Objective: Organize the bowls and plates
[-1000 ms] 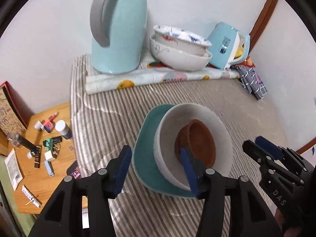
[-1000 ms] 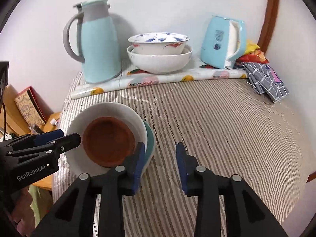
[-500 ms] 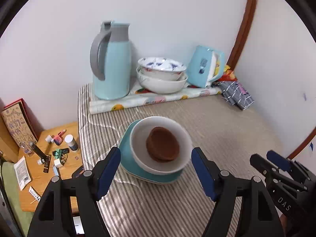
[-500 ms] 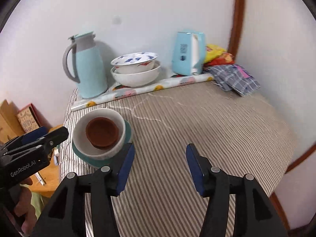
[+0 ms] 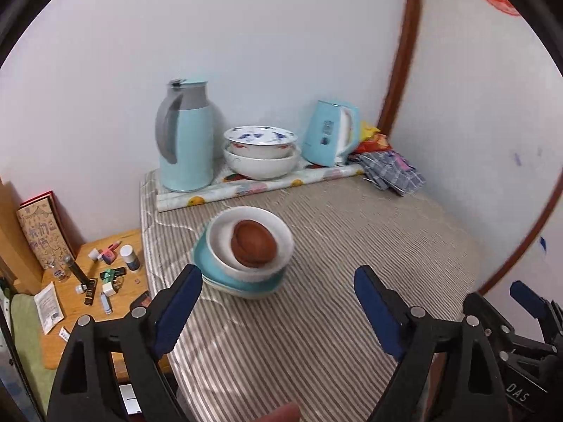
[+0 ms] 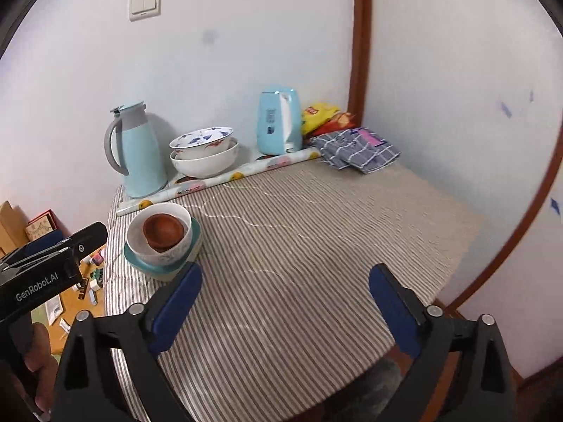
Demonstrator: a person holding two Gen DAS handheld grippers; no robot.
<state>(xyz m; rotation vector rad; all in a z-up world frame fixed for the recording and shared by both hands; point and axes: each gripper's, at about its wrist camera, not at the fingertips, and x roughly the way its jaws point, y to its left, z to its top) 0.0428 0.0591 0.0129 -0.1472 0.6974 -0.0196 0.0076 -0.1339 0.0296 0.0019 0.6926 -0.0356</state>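
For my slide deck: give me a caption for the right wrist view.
Open right gripper above a striped table; brown bowl nested in white bowl on a teal plate.

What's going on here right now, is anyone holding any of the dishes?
No. Both grippers are open and hold nothing. The left gripper and right gripper hover above the striped tablecloth, jaws spread wide. The brown bowl sits in the white bowl, which rests on the teal plate near the table's left edge. A second stack, a patterned bowl in a large white bowl, stands at the back between the thermos and the kettle.
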